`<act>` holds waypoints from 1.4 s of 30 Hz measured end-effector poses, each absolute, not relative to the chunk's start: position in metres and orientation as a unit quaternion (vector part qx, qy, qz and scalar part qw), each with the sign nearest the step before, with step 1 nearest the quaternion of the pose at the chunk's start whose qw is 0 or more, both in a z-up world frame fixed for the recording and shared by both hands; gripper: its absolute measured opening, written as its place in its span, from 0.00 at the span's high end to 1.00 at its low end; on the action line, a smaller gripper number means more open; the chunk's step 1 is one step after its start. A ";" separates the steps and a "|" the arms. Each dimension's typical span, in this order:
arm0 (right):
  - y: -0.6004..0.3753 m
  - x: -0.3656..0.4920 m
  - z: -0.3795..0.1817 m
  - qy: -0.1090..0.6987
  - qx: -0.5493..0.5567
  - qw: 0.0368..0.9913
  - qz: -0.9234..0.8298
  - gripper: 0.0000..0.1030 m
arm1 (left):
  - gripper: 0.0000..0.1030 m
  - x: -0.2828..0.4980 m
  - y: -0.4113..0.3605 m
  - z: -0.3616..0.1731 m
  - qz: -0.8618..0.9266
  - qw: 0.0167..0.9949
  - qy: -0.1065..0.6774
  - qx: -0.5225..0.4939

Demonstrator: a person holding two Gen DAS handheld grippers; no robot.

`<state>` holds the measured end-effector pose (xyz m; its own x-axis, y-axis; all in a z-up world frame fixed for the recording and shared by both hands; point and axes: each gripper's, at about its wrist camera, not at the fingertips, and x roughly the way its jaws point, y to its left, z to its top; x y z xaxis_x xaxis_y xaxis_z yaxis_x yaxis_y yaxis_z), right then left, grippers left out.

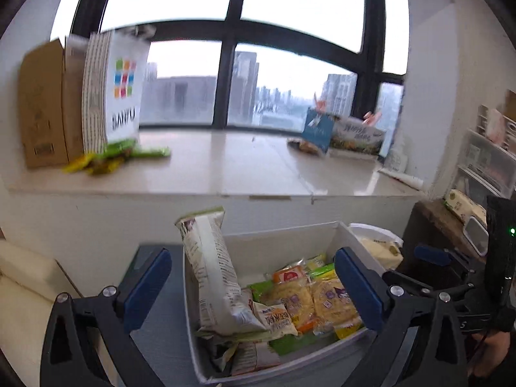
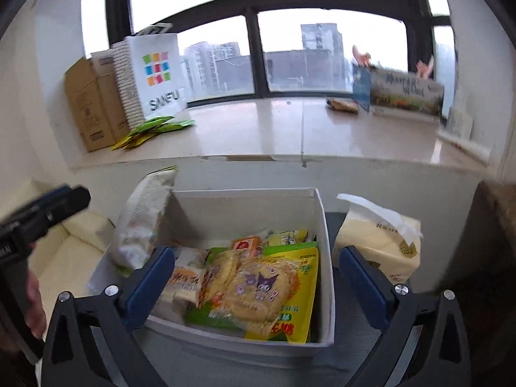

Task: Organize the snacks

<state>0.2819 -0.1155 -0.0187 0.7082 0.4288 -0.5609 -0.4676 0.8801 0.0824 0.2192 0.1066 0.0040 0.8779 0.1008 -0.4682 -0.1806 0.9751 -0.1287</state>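
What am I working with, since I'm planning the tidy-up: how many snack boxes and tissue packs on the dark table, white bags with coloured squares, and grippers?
White snack box: 1
Tissue pack beside it: 1
White bag with coloured squares: 1
Grippers, both open: 2 (left gripper, right gripper)
Total: 5

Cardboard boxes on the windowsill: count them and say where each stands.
2. Both stand at the sill's left end: one brown cardboard box outermost, a second right of it, touching the white shopping bag. Others may be hidden behind the bag.
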 end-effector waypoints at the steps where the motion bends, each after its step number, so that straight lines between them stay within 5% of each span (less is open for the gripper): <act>1: -0.113 0.271 -0.014 0.281 -0.049 0.928 0.239 0.00 | 0.00 0.208 0.103 0.009 0.077 0.967 0.230 -0.077; 9: -0.118 0.178 0.011 0.207 -0.070 0.943 0.252 0.00 | 0.00 0.121 0.082 0.024 0.078 0.973 0.211 -0.057; 21: -0.158 0.067 0.003 0.220 -0.013 0.943 0.251 0.00 | 0.00 0.013 0.046 0.006 0.052 0.964 0.249 -0.081; 42: -0.166 0.029 -0.008 0.244 -0.023 0.936 0.255 0.00 | 0.00 -0.012 0.017 0.006 0.022 0.960 0.270 -0.066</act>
